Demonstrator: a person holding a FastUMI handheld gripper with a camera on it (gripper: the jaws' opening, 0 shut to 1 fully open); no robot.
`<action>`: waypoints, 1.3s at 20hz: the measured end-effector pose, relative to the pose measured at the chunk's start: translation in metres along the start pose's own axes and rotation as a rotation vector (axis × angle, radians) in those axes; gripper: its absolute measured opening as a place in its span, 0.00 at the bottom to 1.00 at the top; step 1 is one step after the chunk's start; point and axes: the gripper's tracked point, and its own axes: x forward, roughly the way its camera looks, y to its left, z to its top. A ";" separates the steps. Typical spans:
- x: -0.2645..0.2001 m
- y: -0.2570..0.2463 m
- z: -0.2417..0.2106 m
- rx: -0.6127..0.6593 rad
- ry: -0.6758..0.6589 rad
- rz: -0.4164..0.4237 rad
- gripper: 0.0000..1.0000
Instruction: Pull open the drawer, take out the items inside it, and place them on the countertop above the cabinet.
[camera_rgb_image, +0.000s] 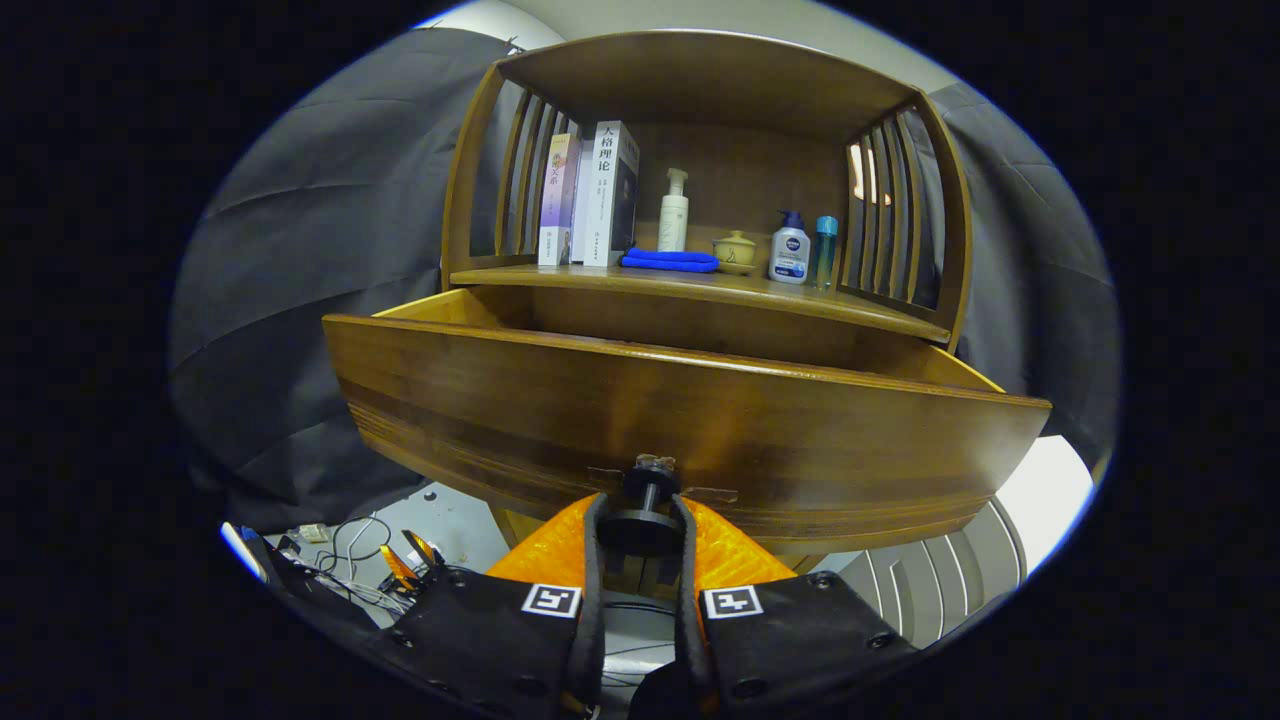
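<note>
The wooden drawer (680, 420) stands pulled out from the cabinet toward me, its front panel wide across the view. A dark round knob (642, 525) sticks out from the middle of that panel. My gripper (640, 520) is shut on the knob, with an orange finger (560, 550) pressing on each side of it. The drawer's inside is hidden behind its front panel. Above the drawer lies the countertop (720, 288) of the cabinet, under a wooden shelf frame.
On the countertop stand two books (595, 195), a white pump bottle (674, 212), a folded blue cloth (670, 261), a small yellow lidded pot (735, 250), a blue-and-white pump bottle (790, 250) and a slim teal bottle (825, 250). Cables (350, 545) lie on the floor below left.
</note>
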 end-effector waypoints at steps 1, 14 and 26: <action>-0.004 0.002 -0.001 -0.004 -0.001 0.003 0.31; -0.016 0.012 -0.005 -0.012 0.013 0.023 0.37; -0.063 -0.031 -0.014 0.038 0.073 -0.033 0.98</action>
